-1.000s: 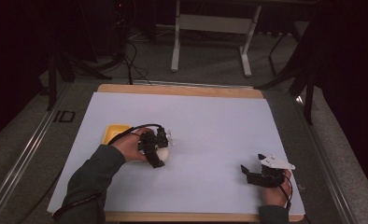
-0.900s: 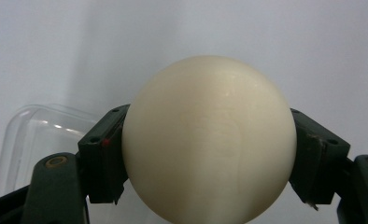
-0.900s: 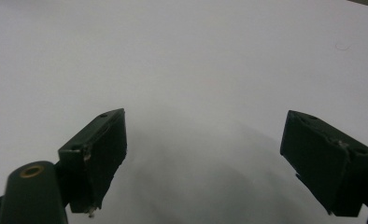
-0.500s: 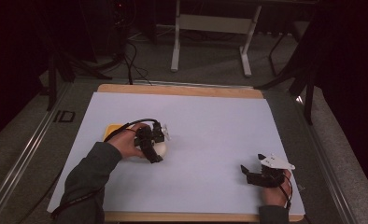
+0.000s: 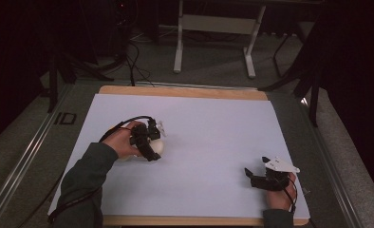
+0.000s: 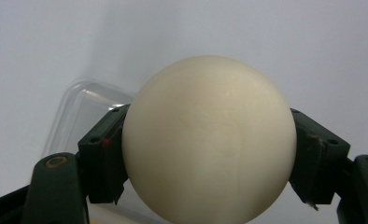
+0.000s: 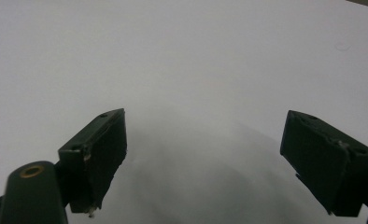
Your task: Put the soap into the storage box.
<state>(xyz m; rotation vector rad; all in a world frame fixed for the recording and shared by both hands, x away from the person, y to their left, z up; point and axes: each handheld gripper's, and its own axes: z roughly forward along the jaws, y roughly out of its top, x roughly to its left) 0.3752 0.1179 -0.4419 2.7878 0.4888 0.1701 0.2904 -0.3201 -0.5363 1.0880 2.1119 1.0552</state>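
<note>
The left gripper view shows a clear plastic container (image 6: 79, 112) behind the cream ball (image 6: 209, 140), hidden in the high view by the hand. The ball is smooth and matte. The left gripper (image 5: 149, 142), held left of centre on the white table sheet (image 5: 213, 128), clamps it between both jaws. The right gripper (image 5: 263, 176) rests near the right edge, jaws wide apart, holding nothing.

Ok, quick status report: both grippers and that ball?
Left gripper shut on ball. Right gripper open, empty, over white sheet. Clear tray behind ball. Nothing blocking.
</note>
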